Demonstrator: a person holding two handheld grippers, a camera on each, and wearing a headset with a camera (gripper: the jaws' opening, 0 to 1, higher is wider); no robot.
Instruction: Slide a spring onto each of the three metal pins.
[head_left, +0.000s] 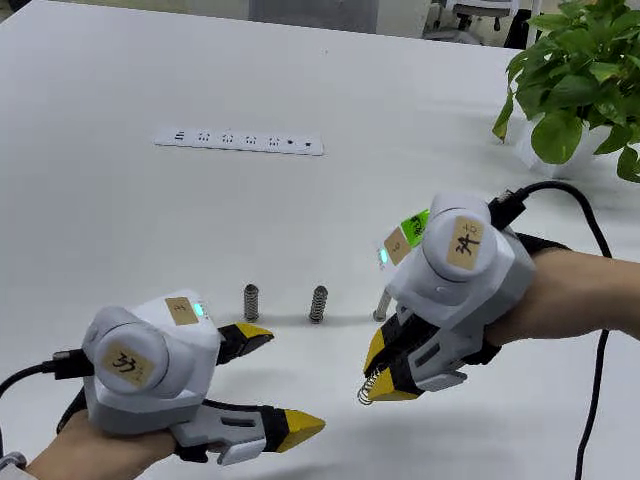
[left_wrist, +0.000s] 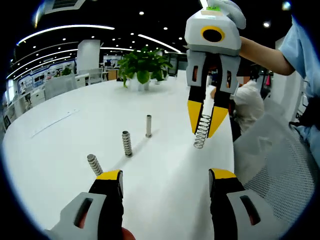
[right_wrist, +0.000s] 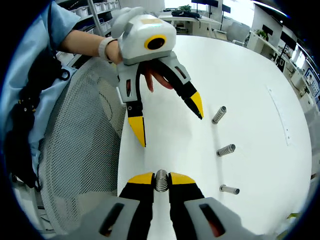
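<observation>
Two pins (head_left: 251, 302) coil-sleeved; third pin (head_left: 381, 305) bare; right tongs (head_left: 382, 382) pinch silver spring (left_wrist: 201, 134)

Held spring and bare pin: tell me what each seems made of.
The spring looks like coiled steel wire: grey, shiny glints on each turn. The bare pin looks like solid metal, smooth with a satin-grey sheen; which alloy cannot be told.

At the bottom centre of the frame, the right gripper (right_wrist: 161, 177) pinches a spring (right_wrist: 161, 183) between its yellow tips. In the upper centre, the left gripper (right_wrist: 170, 127) hangs with jaws wide apart. At the right, on the white table (right_wrist: 250, 75), the upper pin (right_wrist: 218, 115) and the middle pin (right_wrist: 226, 149) each carry a spring. The bare pin (right_wrist: 229, 189) lies below them.
</observation>
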